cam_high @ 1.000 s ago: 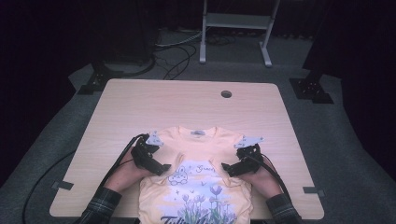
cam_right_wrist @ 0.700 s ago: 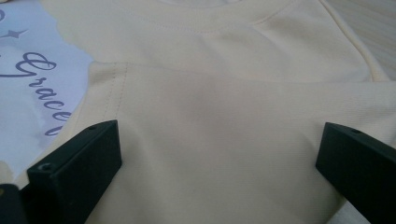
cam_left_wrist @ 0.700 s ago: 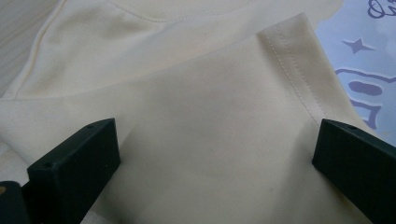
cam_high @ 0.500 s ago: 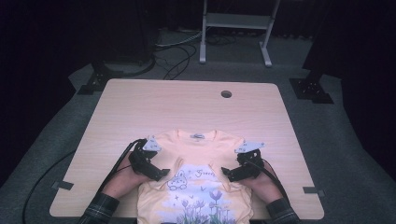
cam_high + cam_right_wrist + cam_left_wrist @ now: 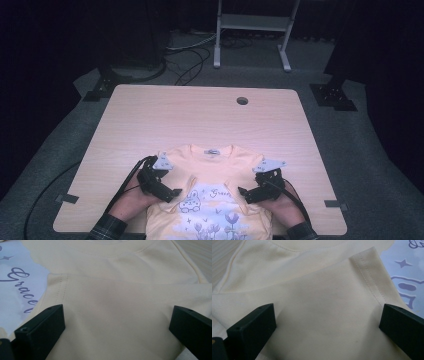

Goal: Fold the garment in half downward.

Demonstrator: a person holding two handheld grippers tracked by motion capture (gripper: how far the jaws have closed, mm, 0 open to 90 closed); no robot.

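Observation:
A yellow T-shirt (image 5: 210,165) with a rabbit and flower print lies face up at the table's near edge, collar away from me. Both sleeves are folded inward onto the chest. My left gripper (image 5: 171,192) rests on the left folded sleeve (image 5: 332,302), jaws wide apart with flat cloth between them and the stitched hem (image 5: 372,277) ahead. My right gripper (image 5: 246,193) sits open the same way on the right folded sleeve (image 5: 120,305), beside the printed lettering (image 5: 17,282). Neither gripper pinches the cloth.
The wooden table (image 5: 200,115) has bare surface beyond the shirt and a round cable hole (image 5: 242,100) at the back right. A metal stand (image 5: 250,30) and cables lie on the floor behind. Tape marks (image 5: 334,204) sit near the front corners.
Both grippers have slid back toward me and inward over the shirt. The sleeves now lie folded onto the chest, and the shirt sits slightly nearer the front edge.

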